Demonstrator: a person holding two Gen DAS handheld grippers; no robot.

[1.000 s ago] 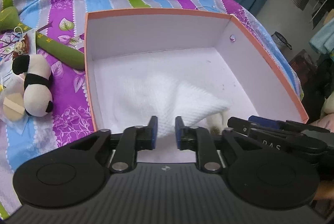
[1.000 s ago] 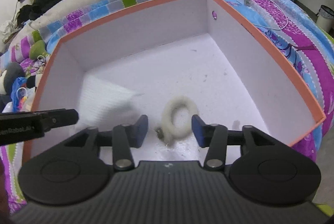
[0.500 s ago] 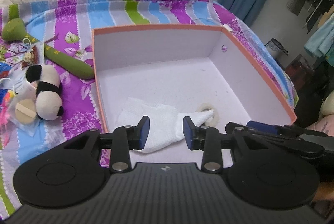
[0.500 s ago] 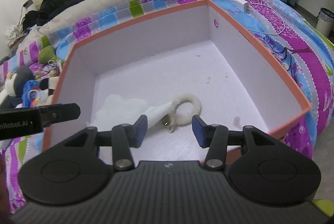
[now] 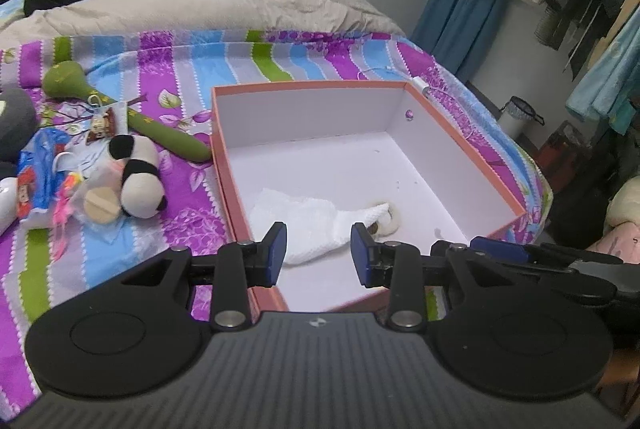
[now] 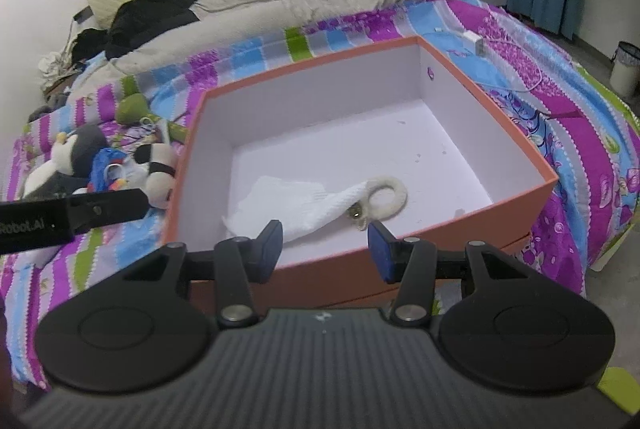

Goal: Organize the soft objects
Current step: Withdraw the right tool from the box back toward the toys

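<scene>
An orange box [image 5: 460, 133] [image 6: 496, 113] with a white inside sits on the striped bed cover. In it lie a white cloth [image 5: 304, 225] [image 6: 296, 209] and a fuzzy cream ring [image 5: 390, 223] [image 6: 394, 195], the cloth's tip over the ring. My left gripper [image 5: 318, 255] hovers open above the box's near edge, nothing between its blue pads. My right gripper [image 6: 325, 249] is also open and empty, held over the near wall. Left of the box lie a panda plush [image 5: 140, 177] [image 6: 158, 165] and a green stuffed toy [image 5: 160, 133].
A blue snack packet [image 5: 38, 177], a round puff in a bag [image 5: 98, 207] and a grey penguin plush [image 6: 76, 153] crowd the cover at left. A grey duvet [image 5: 224, 1] and black clothes [image 6: 152, 9] lie behind. A charger cable [image 6: 500, 61] runs right of the box.
My left gripper let go of the white cloth, which dropped into the box. Both grippers rose and pulled back from the box, so more of the bed shows.
</scene>
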